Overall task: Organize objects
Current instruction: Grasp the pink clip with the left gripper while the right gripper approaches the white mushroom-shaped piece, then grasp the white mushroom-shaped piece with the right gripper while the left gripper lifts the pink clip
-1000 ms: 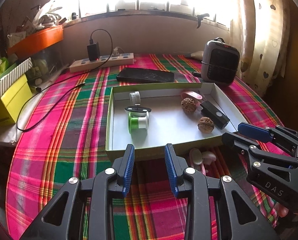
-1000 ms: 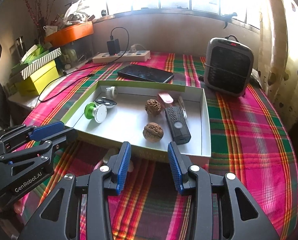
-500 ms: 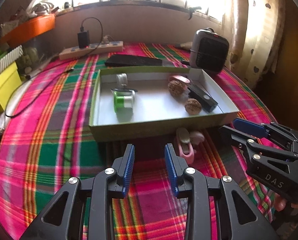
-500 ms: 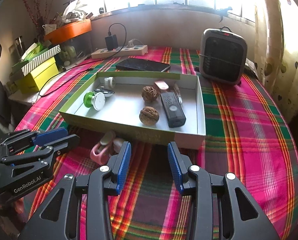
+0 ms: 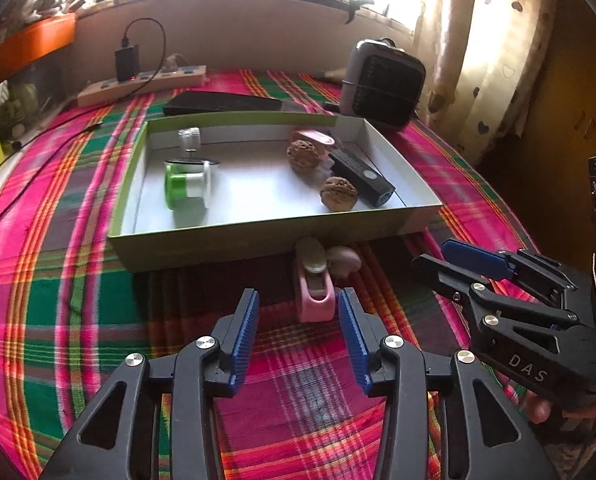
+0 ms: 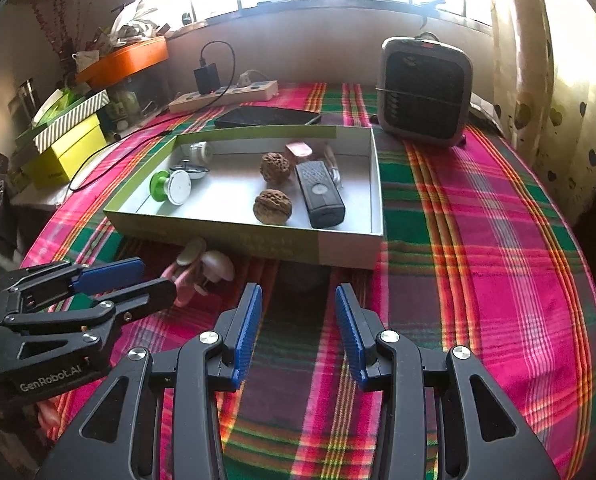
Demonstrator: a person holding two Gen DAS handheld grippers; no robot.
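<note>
The pink clip [image 5: 315, 294] by the box's [image 5: 258, 240] near wall looks light, hard plastic — possibly slippery. The left gripper [image 5: 298, 322], jaws just widened and empty, should pinch its flat sides; the right gripper [image 6: 298, 324] hangs unclenched — holding nothing.

My worktop [image 6: 478, 240] is covered by a pink, green and orange plaid cloth. At mid-frame a shallow open box [image 6: 338, 246] rests on it. Against the box's near wall, lower left of centre, lie a pink clip [image 5: 316, 294] and a pale rounded piece [image 5: 344, 258], touching each other. Behind the box, a black tablet [image 6: 266, 116] lies flat. A power strip [image 6: 222, 96] sits at upper left, a grey heater [image 6: 424, 92] at upper right.
</note>
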